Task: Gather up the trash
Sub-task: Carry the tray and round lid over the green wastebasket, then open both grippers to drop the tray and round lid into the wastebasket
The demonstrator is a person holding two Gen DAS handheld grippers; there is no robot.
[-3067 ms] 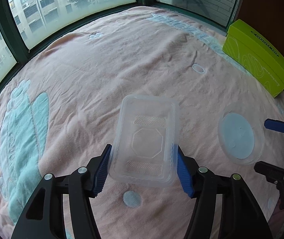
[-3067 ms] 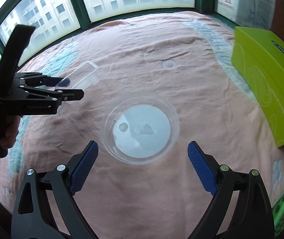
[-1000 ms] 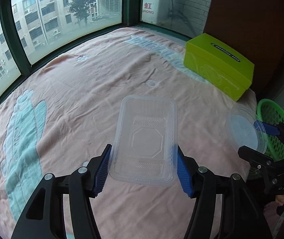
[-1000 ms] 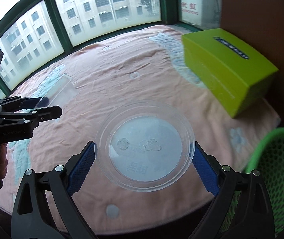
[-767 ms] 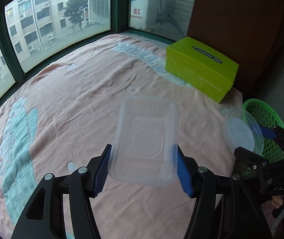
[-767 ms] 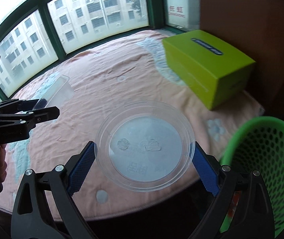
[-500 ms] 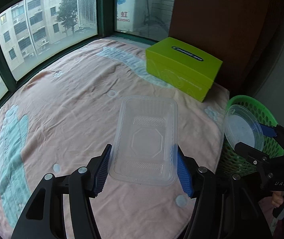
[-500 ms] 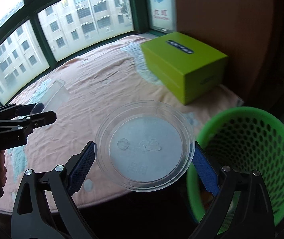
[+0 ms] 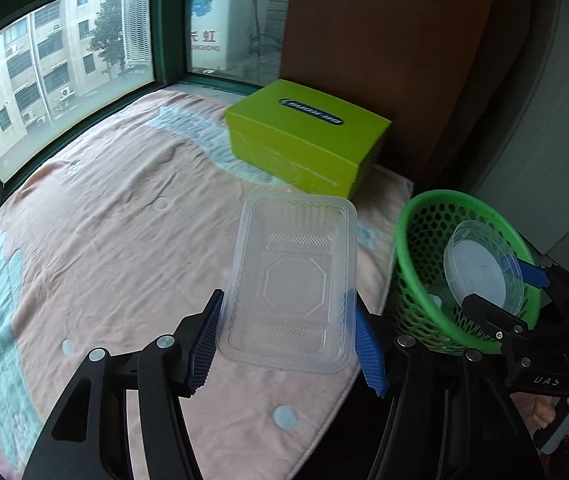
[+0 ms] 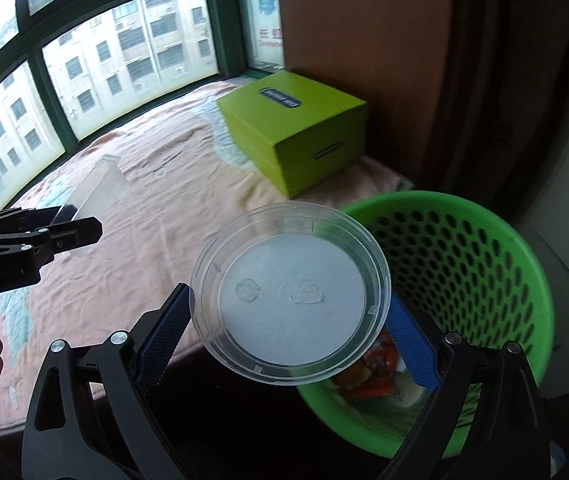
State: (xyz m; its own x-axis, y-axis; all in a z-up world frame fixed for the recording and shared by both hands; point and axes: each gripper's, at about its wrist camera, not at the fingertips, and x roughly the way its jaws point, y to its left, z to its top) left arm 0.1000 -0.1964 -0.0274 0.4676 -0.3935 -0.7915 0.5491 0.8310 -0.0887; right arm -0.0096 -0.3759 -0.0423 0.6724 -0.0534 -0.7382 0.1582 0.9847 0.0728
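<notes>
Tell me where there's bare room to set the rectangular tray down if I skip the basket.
The pink blanket lies bare from the windows to the lime box. It is crowded near the green basket, where the right gripper holds the round lid.

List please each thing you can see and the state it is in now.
Left gripper: shut on the rectangular clear lid, held above the blanket.
Rectangular clear lid: gripped by its long sides, off the bed.
Right gripper: shut on the round clear lid.
Round clear lid: held tilted at the basket rim.
Green basket: upright, some trash inside.
Green box: closed, resting on the blanket.
Blanket: spread, wrinkled.
</notes>
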